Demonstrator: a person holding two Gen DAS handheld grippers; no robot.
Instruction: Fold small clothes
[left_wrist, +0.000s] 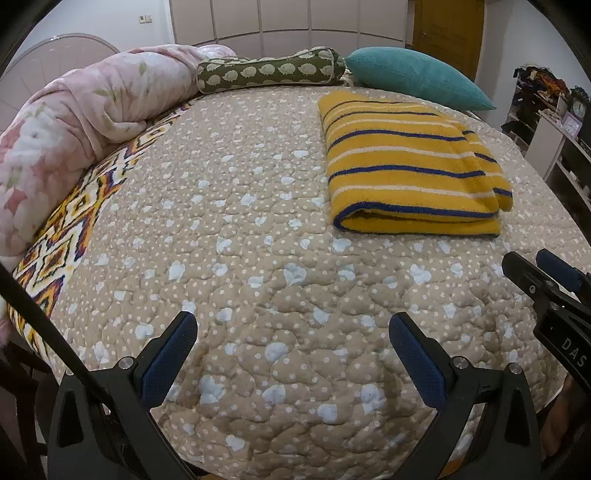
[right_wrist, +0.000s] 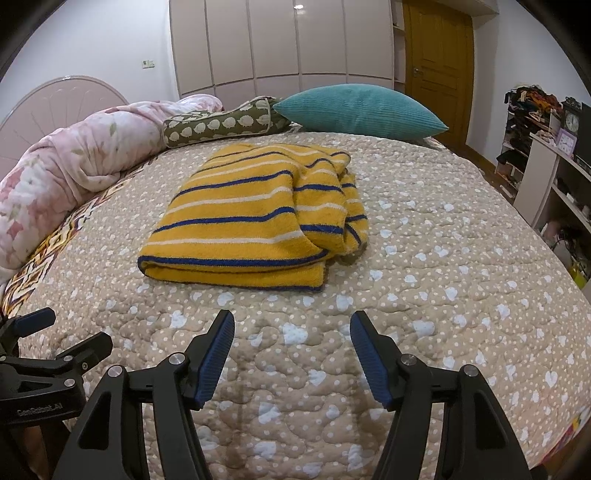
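Since the yellow striped garment (right_wrist: 255, 218) already lies folded on the quilted bedspread (right_wrist: 443, 258), well apart from both grippers, the step in hand is judged to be either a last tidying fold or a withdrawal. If another fold is wanted, the thick doubled near edge should be approached low and level, and the looser bunched layers on the garment's right side should be gathered squarely so that the stack is not dragged askew across the quilt. The right gripper (right_wrist: 291, 354) is seen with its jaws spread and nothing between the blue pads; the left gripper (left_wrist: 293, 354) is likewise parted wide and empty above bare quilt. The garment is made of fuzzy, towel-like cloth, mustard yellow crossed by navy and pale stripes, with a navy trim along its hem. It is placed toward the middle of the bed, in front of the teal cushion (right_wrist: 362, 110) and the green bolster (right_wrist: 221, 125).
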